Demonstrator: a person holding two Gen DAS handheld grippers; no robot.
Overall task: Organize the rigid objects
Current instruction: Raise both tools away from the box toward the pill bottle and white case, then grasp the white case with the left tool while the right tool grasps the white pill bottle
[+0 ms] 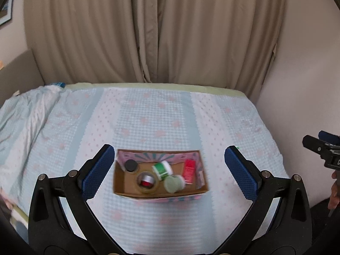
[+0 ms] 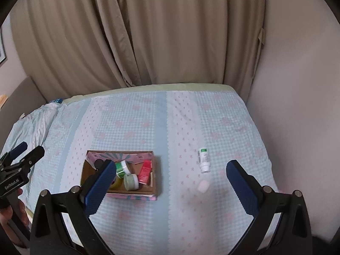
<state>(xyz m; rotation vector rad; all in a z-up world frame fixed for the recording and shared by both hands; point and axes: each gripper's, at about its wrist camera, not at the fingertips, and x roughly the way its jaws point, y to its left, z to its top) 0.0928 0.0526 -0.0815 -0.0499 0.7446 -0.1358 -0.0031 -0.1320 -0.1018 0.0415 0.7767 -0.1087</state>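
Note:
A cardboard box (image 1: pixel 161 194) with pink patterned sides sits on the bed. It holds a tape roll (image 1: pixel 147 182), a green-and-white jar (image 1: pixel 162 169), a pale green jar (image 1: pixel 173 183), a red box (image 1: pixel 189 170) and a black-lidded jar (image 1: pixel 130 165). My left gripper (image 1: pixel 167 173) is open and empty, above and around the box. In the right wrist view the box (image 2: pixel 156 178) lies left of centre. A white bottle (image 2: pixel 203 160) and a small pale pink cap (image 2: pixel 203 186) lie on the cover to its right. My right gripper (image 2: pixel 170 187) is open and empty above them.
The bed has a light blue checked cover (image 2: pixel 161 116) with pink spots. Beige curtains (image 1: pixel 148 31) hang behind it and a wall (image 2: pixel 297 106) borders the right side. Bunched bedding (image 1: pixel 25 116) lies at the left. The other gripper (image 2: pixel 19 167) shows at the left edge.

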